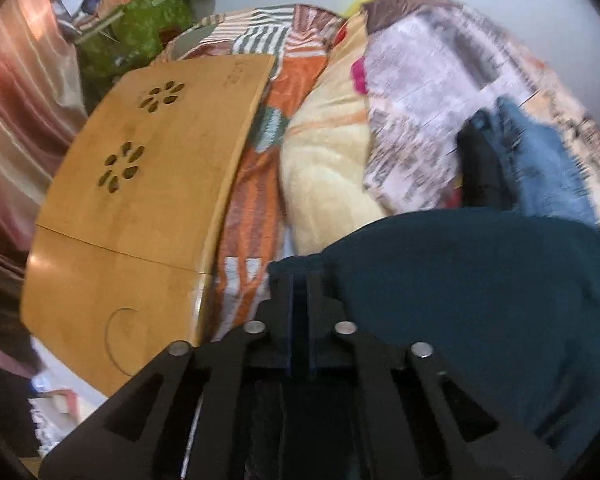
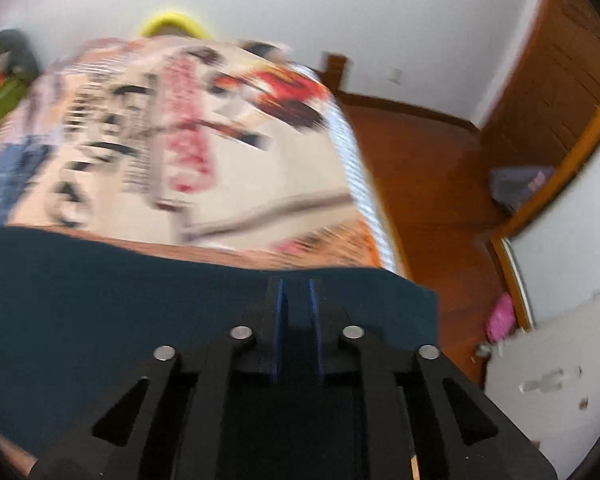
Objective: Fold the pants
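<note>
Dark teal pants (image 1: pixel 480 288) fill the lower right of the left wrist view and stretch across the lower part of the right wrist view (image 2: pixel 100 312). My left gripper (image 1: pixel 300 280) is shut on one upper corner of the pants. My right gripper (image 2: pixel 298 284) is shut on the other upper corner, near the cloth's right edge. The pants hang lifted between the two grippers above a bed with a patterned quilt (image 2: pixel 188 128). Both views are blurred by motion.
A wooden lap tray (image 1: pixel 140 200) with flower cut-outs lies on the bed at the left. Blue jeans and a black garment (image 1: pixel 532 160) lie on the quilt. A cream blanket (image 1: pixel 328 176) sits mid-bed. Wooden floor (image 2: pixel 432 184) and a door lie right of the bed.
</note>
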A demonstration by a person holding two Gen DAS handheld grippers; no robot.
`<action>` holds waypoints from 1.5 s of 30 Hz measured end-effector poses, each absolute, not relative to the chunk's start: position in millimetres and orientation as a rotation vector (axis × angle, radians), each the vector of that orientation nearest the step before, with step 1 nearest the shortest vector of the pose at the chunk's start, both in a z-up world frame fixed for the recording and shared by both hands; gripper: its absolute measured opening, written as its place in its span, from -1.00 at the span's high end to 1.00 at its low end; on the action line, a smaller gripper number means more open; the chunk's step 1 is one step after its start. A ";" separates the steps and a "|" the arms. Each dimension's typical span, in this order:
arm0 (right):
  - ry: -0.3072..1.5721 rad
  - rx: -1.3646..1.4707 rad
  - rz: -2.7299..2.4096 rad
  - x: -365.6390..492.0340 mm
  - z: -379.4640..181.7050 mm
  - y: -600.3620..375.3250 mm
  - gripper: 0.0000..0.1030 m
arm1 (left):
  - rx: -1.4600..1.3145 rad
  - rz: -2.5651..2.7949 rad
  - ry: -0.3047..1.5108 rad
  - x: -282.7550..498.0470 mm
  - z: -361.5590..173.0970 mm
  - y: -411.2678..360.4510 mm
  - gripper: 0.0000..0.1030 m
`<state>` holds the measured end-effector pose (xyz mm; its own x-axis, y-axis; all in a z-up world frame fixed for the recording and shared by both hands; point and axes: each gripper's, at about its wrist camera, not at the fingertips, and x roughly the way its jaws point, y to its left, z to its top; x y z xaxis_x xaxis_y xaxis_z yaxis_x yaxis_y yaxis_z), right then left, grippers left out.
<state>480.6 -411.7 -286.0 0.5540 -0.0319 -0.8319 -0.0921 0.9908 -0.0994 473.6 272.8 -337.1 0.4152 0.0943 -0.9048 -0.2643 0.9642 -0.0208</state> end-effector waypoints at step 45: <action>0.961 -0.268 0.653 456.5 -281.8 -182.3 0.85 | -0.117 0.184 1.051 461.5 -296.4 260.4 0.80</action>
<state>456.5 -182.3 -281.8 0.4018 0.3948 -0.8262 -0.6228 0.7793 0.0695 461.5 260.4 -296.4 0.4838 0.0948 -0.8700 -0.2063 0.9785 -0.0081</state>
